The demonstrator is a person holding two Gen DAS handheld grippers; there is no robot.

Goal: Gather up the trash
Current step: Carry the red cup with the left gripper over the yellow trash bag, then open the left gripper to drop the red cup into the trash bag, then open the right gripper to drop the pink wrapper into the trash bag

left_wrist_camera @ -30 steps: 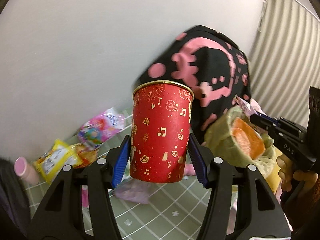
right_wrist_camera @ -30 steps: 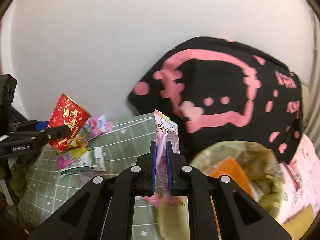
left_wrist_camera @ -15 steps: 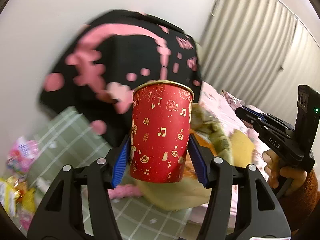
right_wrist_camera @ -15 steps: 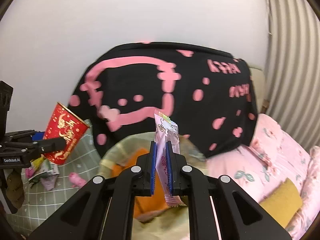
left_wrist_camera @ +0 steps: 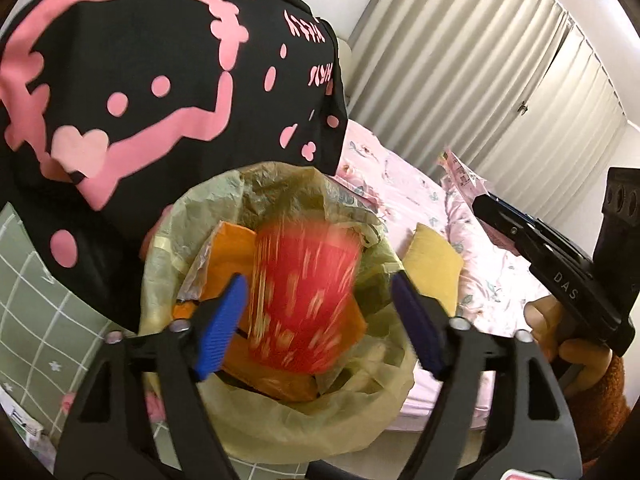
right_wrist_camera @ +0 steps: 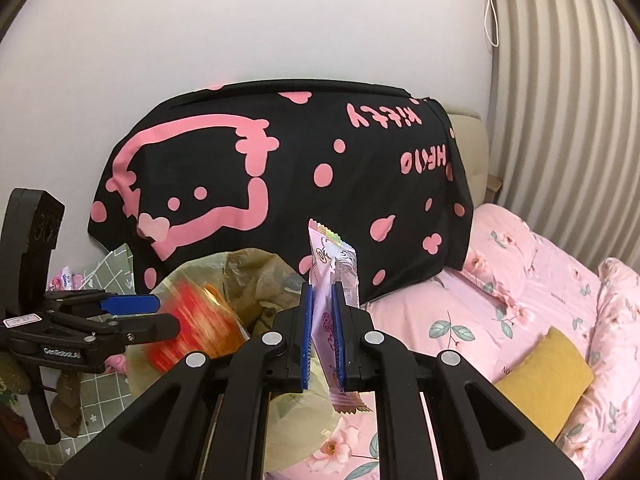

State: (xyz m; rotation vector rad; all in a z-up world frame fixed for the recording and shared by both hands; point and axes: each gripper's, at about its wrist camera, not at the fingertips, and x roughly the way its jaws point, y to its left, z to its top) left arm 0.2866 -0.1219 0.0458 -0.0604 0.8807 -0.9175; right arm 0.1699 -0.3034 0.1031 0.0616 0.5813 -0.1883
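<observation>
Blurring red cup (gold-flecked); upright over bag.

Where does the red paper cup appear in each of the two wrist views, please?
Left wrist: red paper cup blurred, centre, between the opening left claw pads, over the bin bag.
Right wrist: red paper cup lower left, beside that claw.
Shared landmark: black-and-pink blanket.

light: bright, even, soft shadows | blur: red cup motion-smeared | edges: fisheye-bent, dark corners
</observation>
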